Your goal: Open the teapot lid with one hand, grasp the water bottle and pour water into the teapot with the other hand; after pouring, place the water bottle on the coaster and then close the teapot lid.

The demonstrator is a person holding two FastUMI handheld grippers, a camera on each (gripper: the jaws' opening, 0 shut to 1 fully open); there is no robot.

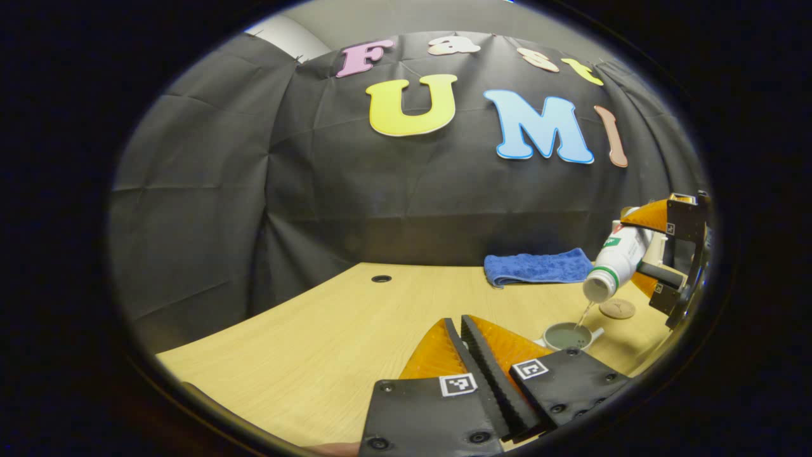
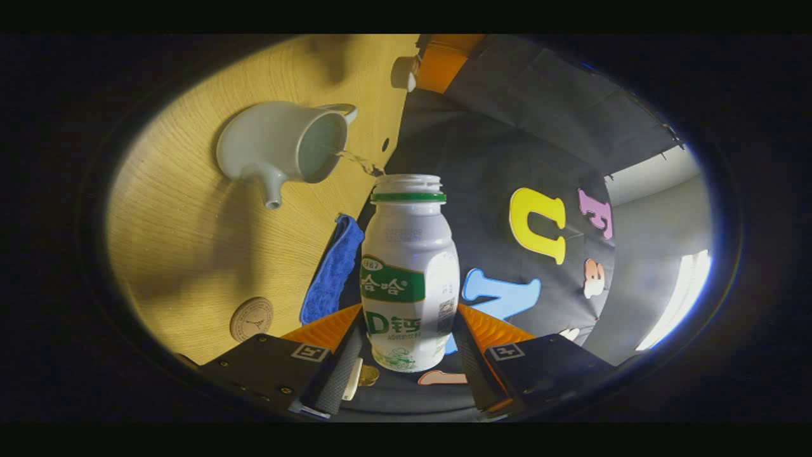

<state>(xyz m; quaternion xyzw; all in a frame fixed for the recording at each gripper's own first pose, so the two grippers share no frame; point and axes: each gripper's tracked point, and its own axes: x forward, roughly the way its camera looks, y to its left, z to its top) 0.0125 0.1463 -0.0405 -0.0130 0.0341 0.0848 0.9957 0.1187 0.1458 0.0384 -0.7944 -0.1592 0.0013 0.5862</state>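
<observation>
Gripping one water bottle (image 2: 409, 273), the right gripper (image 2: 409, 346) has a finger pressed on each side of its lower body. Bottle is tipped mouth-down over one teapot (image 2: 282, 149), lid off, with a thin stream of water (image 2: 358, 162) running into the opening. In the left gripper view, the left gripper (image 1: 469, 355) has its fingers together; whether they pinch anything, can't tell. Bottle (image 1: 615, 260) and teapot (image 1: 568, 336) sit far right on the table (image 1: 304, 343). One coaster (image 1: 617, 309) is just beyond the teapot, and one blue towel (image 1: 539, 268) lies at the far edge.
</observation>
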